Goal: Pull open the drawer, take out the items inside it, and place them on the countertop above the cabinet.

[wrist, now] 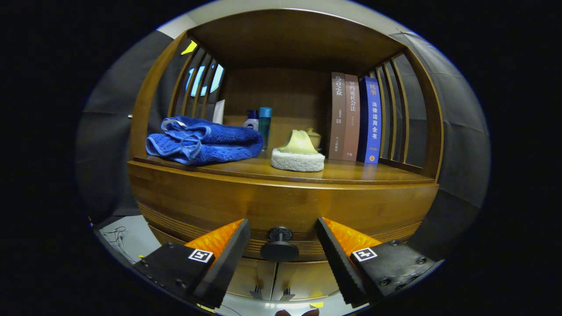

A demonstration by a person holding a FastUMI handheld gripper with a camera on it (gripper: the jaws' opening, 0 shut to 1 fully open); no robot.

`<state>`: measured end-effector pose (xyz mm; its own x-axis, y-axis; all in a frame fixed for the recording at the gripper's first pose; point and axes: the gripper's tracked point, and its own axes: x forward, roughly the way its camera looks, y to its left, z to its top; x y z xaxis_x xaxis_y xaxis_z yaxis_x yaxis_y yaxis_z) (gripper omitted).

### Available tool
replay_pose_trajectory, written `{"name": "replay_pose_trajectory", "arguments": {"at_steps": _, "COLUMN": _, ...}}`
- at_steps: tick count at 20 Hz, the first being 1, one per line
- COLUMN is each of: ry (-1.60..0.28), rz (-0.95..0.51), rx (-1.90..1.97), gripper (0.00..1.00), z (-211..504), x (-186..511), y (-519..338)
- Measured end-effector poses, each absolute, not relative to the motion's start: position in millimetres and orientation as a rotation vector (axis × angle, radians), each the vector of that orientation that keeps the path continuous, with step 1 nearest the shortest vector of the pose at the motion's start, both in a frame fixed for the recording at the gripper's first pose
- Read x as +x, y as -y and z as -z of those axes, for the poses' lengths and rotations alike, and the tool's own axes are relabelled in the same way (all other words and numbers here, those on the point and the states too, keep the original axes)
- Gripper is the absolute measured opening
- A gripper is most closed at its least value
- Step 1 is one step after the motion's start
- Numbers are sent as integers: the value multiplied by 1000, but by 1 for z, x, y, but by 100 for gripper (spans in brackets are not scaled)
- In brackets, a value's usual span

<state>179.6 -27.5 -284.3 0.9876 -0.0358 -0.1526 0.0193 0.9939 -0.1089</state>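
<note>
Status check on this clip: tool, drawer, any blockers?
Tool open, fingers either side of the drawer knob, not pressing it. Drawer shut. Nothing between fingers and knob.

My claw (281, 245) has its fingers spread wide, bases cut off below. Round dark drawer knob (279, 245) sits between them, no contact. Wooden drawer front (197, 206) hides whatever's inside. Folded blue towel (204, 140) covers the lower part of a white card (219, 112) and the base of a small white bottle (251, 120). Pale ceramic pot (313, 138) half hidden behind yellow-green cloth (298, 142). Small feet under the cabinet (270, 294), too blurred to tell.
</note>
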Motion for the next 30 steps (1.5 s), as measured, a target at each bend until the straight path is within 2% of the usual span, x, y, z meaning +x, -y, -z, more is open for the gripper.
{"name": "replay_pose_trajectory", "arguments": {"at_steps": 14, "ry": -52, "rz": -62, "rx": -82, "gripper": 99, "z": 138, "x": 75, "y": -8}}
{"name": "replay_pose_trajectory", "arguments": {"at_steps": 24, "ry": -23, "rz": 2, "rx": -43, "gripper": 99, "z": 72, "x": 4, "y": 12}}
{"name": "replay_pose_trajectory", "arguments": {"at_steps": 30, "ry": 3, "rz": 47, "rx": -76, "gripper": 99, "z": 51, "x": -11, "y": 29}}
